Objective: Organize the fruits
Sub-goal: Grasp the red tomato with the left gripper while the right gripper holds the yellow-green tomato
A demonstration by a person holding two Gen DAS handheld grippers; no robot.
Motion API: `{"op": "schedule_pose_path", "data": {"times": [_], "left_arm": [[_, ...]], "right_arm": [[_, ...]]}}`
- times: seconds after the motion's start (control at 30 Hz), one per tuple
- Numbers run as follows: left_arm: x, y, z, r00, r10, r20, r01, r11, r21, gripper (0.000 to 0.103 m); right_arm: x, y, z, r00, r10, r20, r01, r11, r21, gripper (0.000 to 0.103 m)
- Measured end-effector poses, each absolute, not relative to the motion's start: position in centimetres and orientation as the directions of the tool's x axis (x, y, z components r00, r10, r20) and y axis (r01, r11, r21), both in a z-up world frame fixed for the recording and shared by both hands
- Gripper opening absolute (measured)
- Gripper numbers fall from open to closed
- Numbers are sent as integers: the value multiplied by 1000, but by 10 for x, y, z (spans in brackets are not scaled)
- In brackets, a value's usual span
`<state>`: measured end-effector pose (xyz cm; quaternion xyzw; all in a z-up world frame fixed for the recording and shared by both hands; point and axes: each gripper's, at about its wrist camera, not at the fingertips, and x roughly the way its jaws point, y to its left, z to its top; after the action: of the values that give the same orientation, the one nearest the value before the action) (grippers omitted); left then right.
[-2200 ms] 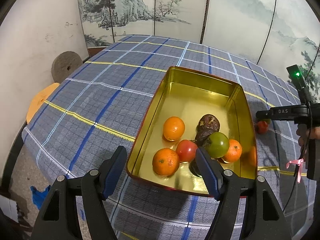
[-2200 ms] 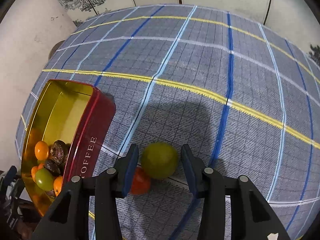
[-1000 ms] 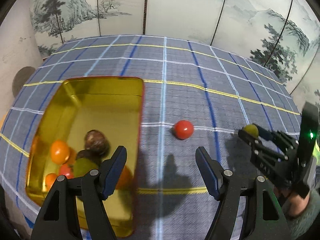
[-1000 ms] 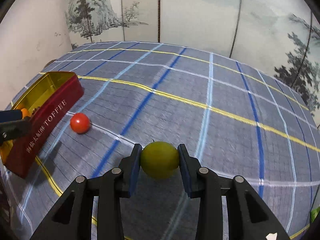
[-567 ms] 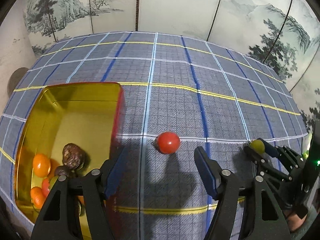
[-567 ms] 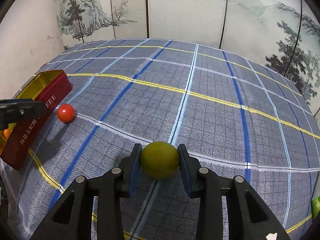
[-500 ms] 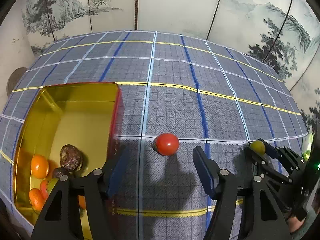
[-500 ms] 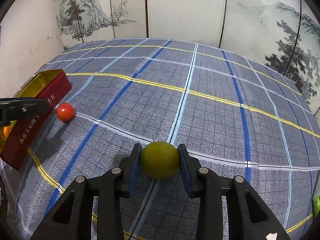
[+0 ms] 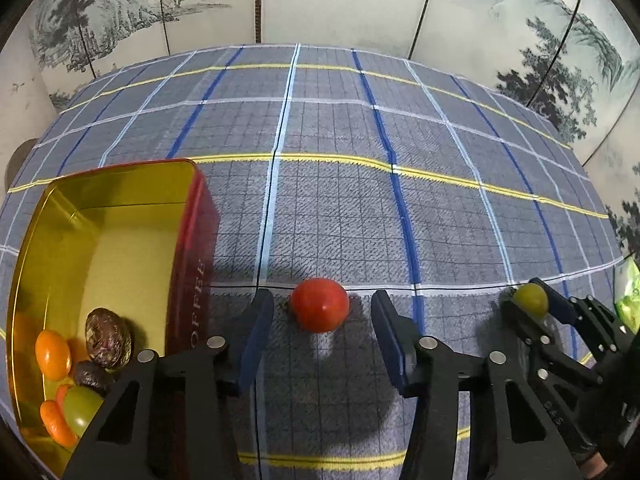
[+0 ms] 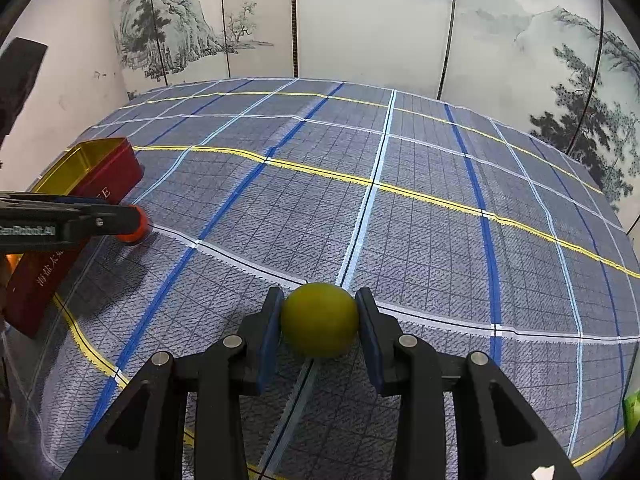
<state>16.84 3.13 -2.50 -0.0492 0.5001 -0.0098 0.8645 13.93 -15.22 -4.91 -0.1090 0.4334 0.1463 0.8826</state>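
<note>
I have the worktop spread ahead of me under its blue plaid cloth, running bare from about ten o'clock round to two o'clock, with the painted screen closing it off at the far edge. That gives me plenty of open cloth to swing across. At my nine o'clock in the left wrist view sits the red tin, gold inside, already holding oranges, dark fruits and a green one heaped at its near end, so I judge it is the collecting place and its far half has room to spare. Its tall red wall stands just beside my left fingers, which I must lift over rather than brush. My left gripper straddles the red tomato lying on the cloth at twelve o'clock; its fingers are closing, the tomato between them but the pads not yet touching it. My right gripper, off at three o'clock, has its fingers clamped on the green fruit, held clear, waiting its turn for the tin.
</note>
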Motion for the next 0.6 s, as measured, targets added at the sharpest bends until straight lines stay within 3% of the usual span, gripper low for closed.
{"op": "schedule_pose_path", "data": {"times": [0.33, 0.47, 0.6], "left_arm": [[175, 28, -35, 489, -50, -871, -20, 997, -69, 45], [176, 29, -40, 480, -46, -876, -29, 997, -68, 33], [172, 31, -39, 479, -55, -876, -31, 996, -79, 32]], "right_arm": [[143, -158, -52, 565, 174, -806, -341, 939, -37, 35], [143, -158, -52, 565, 172, -807, -340, 940, -38, 35], [143, -158, -54, 559, 172, -811, -341, 939, -37, 35]]}}
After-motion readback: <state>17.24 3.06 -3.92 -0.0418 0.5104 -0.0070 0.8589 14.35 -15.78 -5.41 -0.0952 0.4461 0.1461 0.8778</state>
